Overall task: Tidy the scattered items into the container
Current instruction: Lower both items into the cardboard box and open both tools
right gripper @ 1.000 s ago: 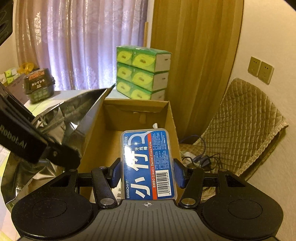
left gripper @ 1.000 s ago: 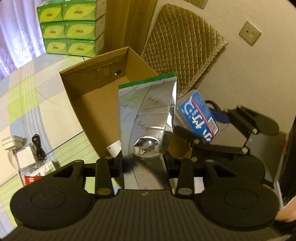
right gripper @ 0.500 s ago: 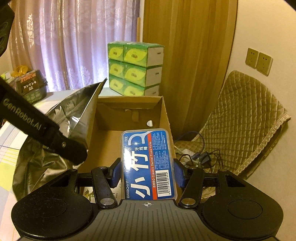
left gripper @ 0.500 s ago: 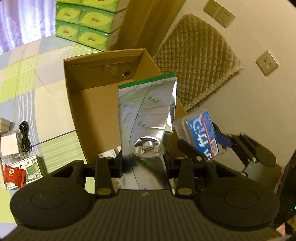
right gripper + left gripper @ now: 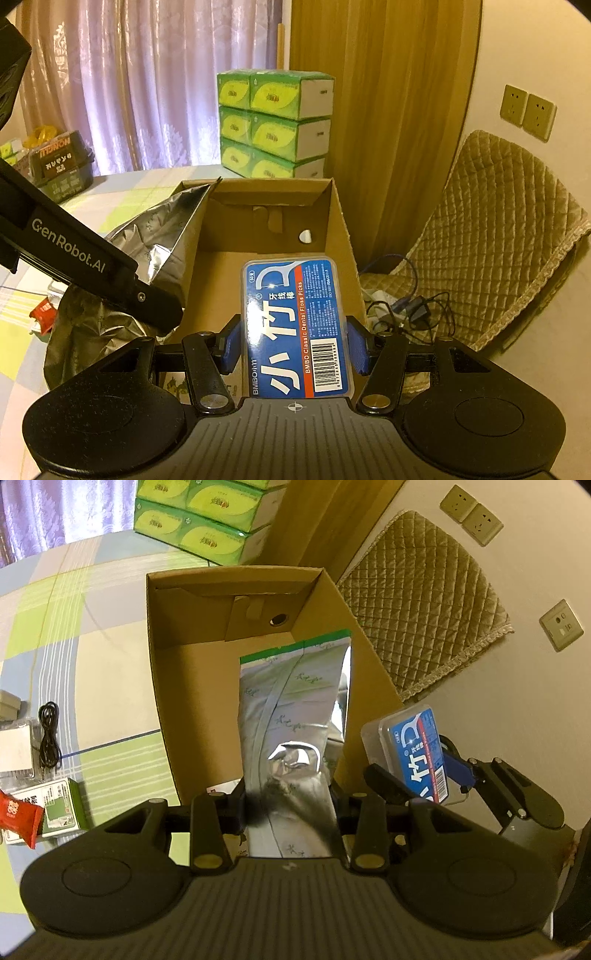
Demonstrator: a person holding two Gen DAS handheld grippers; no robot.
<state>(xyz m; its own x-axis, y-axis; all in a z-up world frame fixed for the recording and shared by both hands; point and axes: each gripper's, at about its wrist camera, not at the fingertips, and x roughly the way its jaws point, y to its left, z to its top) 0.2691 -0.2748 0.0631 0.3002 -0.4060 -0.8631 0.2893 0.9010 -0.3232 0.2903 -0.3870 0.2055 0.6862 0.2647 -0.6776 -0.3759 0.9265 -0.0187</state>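
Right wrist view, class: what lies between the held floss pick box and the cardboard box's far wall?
In the right wrist view, only bare cardboard floor lies between the floss pick box and the cardboard box's far wall; the silver foil bag stays leftward.

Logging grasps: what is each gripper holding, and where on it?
Left gripper clamps the silver foil bag near its lower end; right gripper clamps the floss pick box by its long sides.
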